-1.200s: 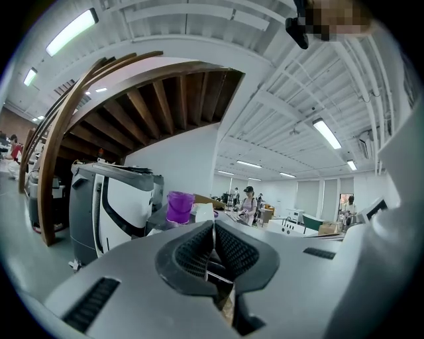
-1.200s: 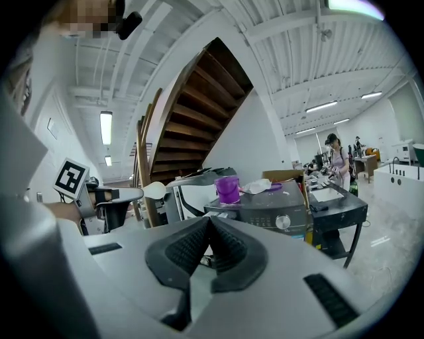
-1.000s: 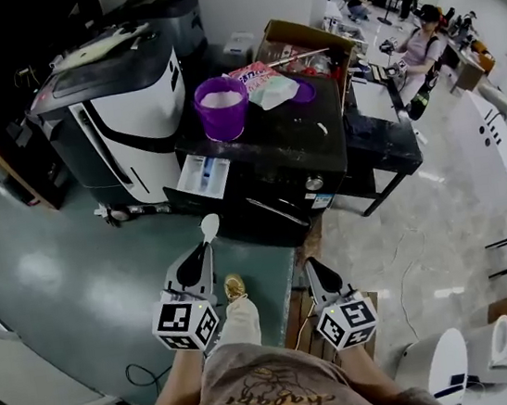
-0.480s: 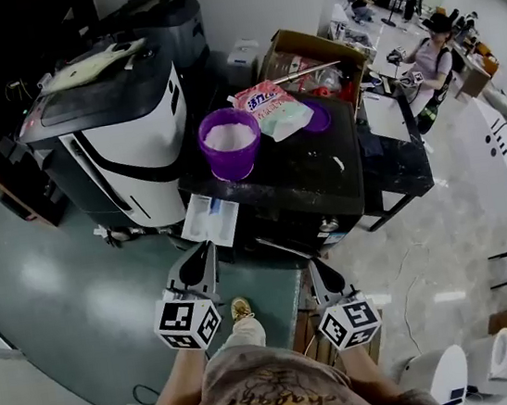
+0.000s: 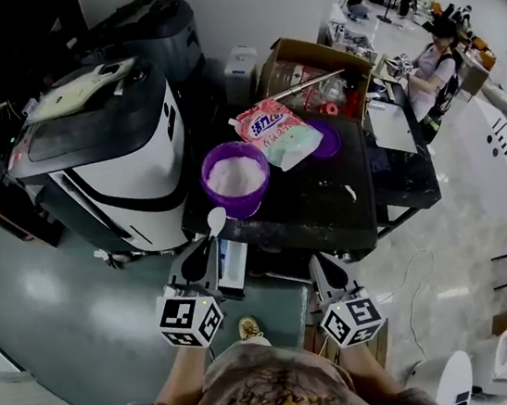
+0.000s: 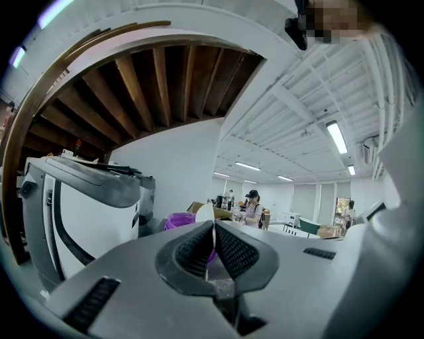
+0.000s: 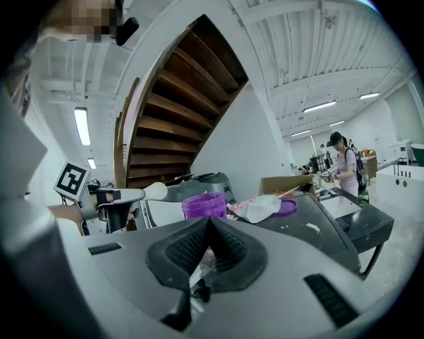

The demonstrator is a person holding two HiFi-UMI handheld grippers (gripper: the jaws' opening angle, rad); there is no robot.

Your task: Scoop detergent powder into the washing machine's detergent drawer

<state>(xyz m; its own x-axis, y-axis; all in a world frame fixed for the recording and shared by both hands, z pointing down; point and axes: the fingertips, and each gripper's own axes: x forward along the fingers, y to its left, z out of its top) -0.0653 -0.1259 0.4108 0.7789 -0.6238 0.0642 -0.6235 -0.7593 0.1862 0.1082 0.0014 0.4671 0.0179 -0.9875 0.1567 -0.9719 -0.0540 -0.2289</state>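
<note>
Spoon (image 5: 216,219), clamped in left gripper (image 5: 207,244) jaws, points toward purple tub (image 5: 235,179); right gripper (image 5: 318,266) jaws together.

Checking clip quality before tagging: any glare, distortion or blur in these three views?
Head view: strong fisheye bending, dark corners, soft glare patches on the green floor. Left gripper view: black circular vignette, bright ceiling lights, mosaic patch at top. Right gripper view: same vignette, purple tub clear.

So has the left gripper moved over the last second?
Yes. The left gripper carried its spoon forward, past the open drawer, up to the purple tub's near side.
</note>
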